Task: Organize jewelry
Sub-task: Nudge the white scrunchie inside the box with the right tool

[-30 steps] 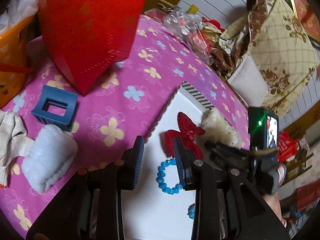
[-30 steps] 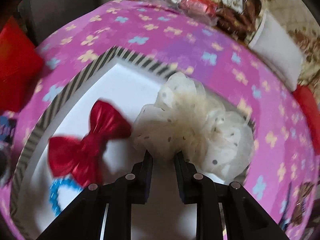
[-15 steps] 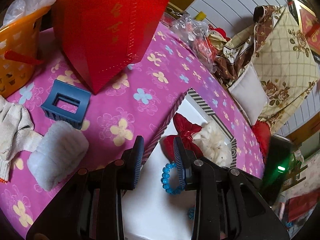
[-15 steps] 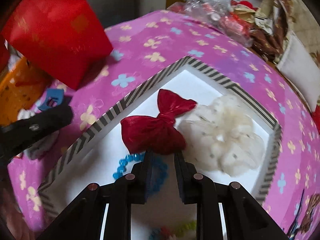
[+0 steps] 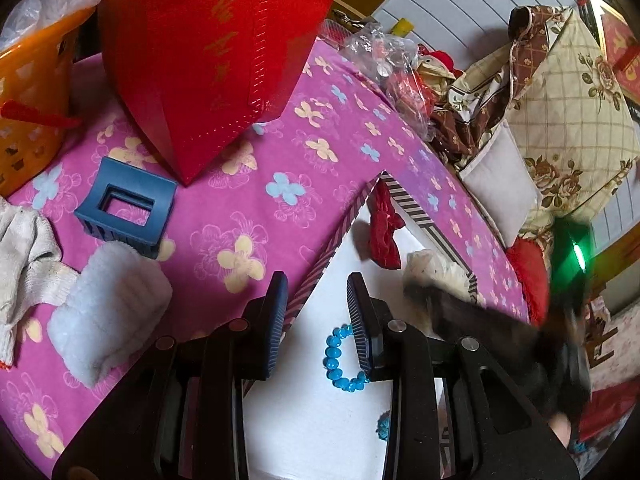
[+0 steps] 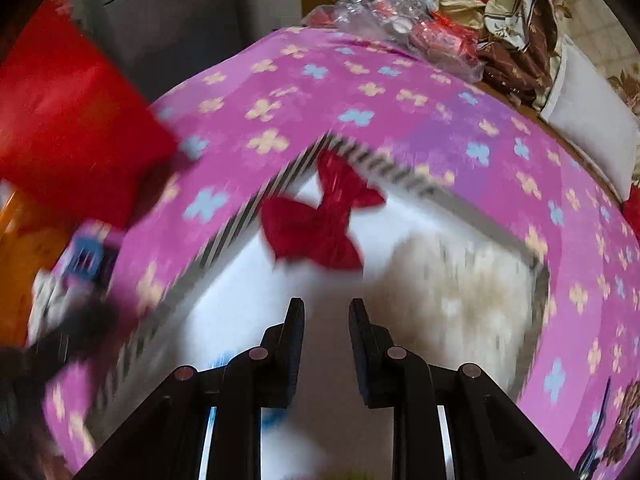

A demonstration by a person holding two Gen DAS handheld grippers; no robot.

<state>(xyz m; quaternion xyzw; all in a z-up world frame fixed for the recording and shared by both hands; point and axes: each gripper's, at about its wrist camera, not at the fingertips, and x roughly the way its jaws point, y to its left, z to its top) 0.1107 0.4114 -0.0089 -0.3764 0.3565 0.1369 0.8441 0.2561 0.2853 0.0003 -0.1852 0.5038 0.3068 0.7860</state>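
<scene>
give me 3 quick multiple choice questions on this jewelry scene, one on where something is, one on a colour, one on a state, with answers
1. Where does the red bow lie?
A. inside the striped-rim box
B. on the pink cloth beside the hair claw
C. in the orange basket

2. What colour is the bead bracelet?
A. yellow
B. blue
C. white

3. How is the left gripper?
A. clamped on the bracelet
B. clamped on the bow
C. jaws apart, holding nothing

Answers:
1 A: the red bow rests on the white floor of the striped-rim box, near its far corner.
2 B: the bead bracelet is bright blue.
3 C: the left gripper shows an empty gap between its jaws; the bracelet lies below, on the box floor.
</scene>
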